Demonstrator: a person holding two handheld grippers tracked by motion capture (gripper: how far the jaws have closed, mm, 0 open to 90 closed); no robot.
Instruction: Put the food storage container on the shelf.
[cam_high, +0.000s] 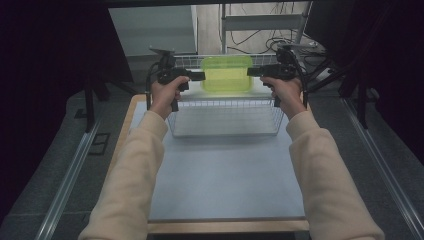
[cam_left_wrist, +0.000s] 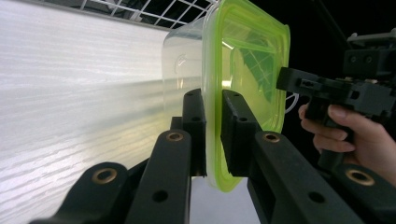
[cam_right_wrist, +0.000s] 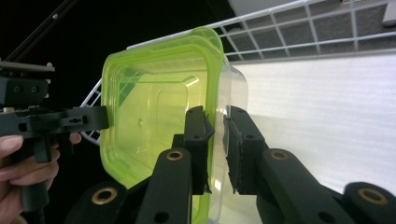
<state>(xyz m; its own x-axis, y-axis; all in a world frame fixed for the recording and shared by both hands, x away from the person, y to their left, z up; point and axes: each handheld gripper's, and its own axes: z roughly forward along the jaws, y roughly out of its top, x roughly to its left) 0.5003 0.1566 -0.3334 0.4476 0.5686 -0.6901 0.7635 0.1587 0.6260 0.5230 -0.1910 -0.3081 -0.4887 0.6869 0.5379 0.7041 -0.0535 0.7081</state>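
Clear container (cam_high: 226, 73) with lime-green lid, held level above wire basket (cam_high: 225, 117)

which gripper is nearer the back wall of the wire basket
Neither clearly. The left gripper and right gripper sit level with each other, each clamped on one side edge of the green-lidded container, just in front of the wire basket's back wall.

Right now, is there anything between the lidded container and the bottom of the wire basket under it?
Nothing visible. The clear plastic container with the green lid hangs between the left gripper and right gripper, both clamped on its rim. The white wire basket below shows a bare floor.
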